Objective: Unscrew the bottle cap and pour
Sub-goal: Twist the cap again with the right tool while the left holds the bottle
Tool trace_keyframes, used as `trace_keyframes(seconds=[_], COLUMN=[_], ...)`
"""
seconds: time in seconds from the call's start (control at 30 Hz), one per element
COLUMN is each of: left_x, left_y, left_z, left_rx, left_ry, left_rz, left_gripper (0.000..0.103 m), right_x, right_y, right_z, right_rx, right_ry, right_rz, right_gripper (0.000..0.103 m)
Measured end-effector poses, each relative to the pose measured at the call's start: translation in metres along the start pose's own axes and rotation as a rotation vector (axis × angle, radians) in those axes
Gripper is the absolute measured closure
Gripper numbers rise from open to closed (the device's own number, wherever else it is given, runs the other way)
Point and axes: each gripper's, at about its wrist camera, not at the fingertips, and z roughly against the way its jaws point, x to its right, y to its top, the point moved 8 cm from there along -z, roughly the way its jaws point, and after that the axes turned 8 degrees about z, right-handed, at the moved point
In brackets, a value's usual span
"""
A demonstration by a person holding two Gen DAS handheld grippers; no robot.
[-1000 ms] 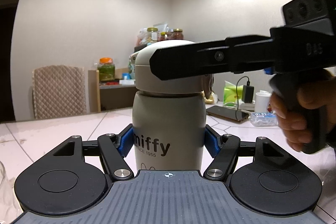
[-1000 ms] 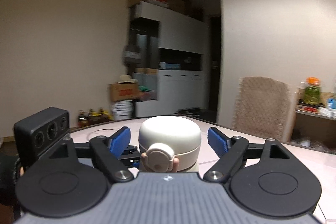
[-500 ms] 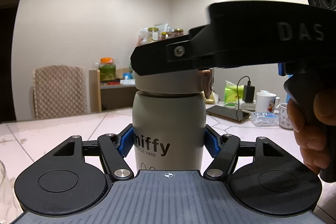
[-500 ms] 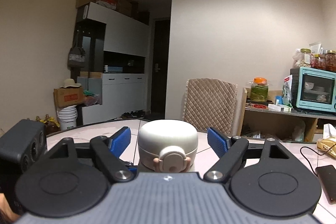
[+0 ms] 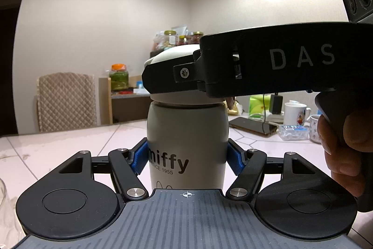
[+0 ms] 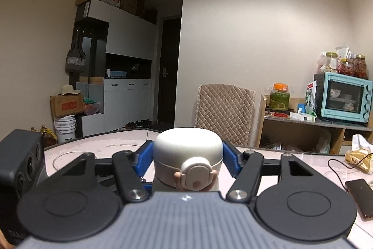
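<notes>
With the cap [image 6: 187, 148] seated on the upright bottle [image 5: 187, 132], the left gripper [image 5: 187, 159] pinches its body and the right gripper [image 6: 187, 155] pinches the cap, so unscrewing and pouring remain.

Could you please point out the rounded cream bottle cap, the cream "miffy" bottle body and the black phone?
Bottle cap [image 6: 186, 144], right wrist view, domed top.
Bottle body [image 5: 186, 130], left wrist view, front wall.
Phone [image 6: 360, 191], right wrist view, screen.
</notes>
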Motion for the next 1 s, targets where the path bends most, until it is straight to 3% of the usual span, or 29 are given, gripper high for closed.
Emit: trace_keyframes(seconds=[0.27, 0.57, 0.63, 0.73, 1.0], left_x=[0.002, 0.0, -0.007, -0.011, -0.008], left_y=[-0.002, 0.003, 0.004, 0.003, -0.002], left_z=[0.013, 0.038, 0.025, 0.021, 0.031], left_rx=[0.0, 0.003, 0.004, 0.004, 0.005], left_ry=[0.0, 0.0, 0.0, 0.0, -0.004], left_rz=[-0.001, 0.001, -0.002, -0.003, -0.001], left_gripper=[0.031, 0.031, 0.031, 0.031, 0.031], right_x=[0.01, 0.037, 0.043, 0.044, 0.041], right_y=[-0.002, 0.0, 0.002, 0.005, 0.015], right_z=[0.0, -0.009, -0.01, -0.01, -0.008], right_rx=[0.035, 0.076, 0.084, 0.095, 0.094], right_ry=[0.13, 0.455, 0.516, 0.552, 0.536], right_rz=[0.016, 0.025, 0.028, 0.054, 0.073], right_gripper=[0.038, 0.038, 0.038, 0.038, 0.035])
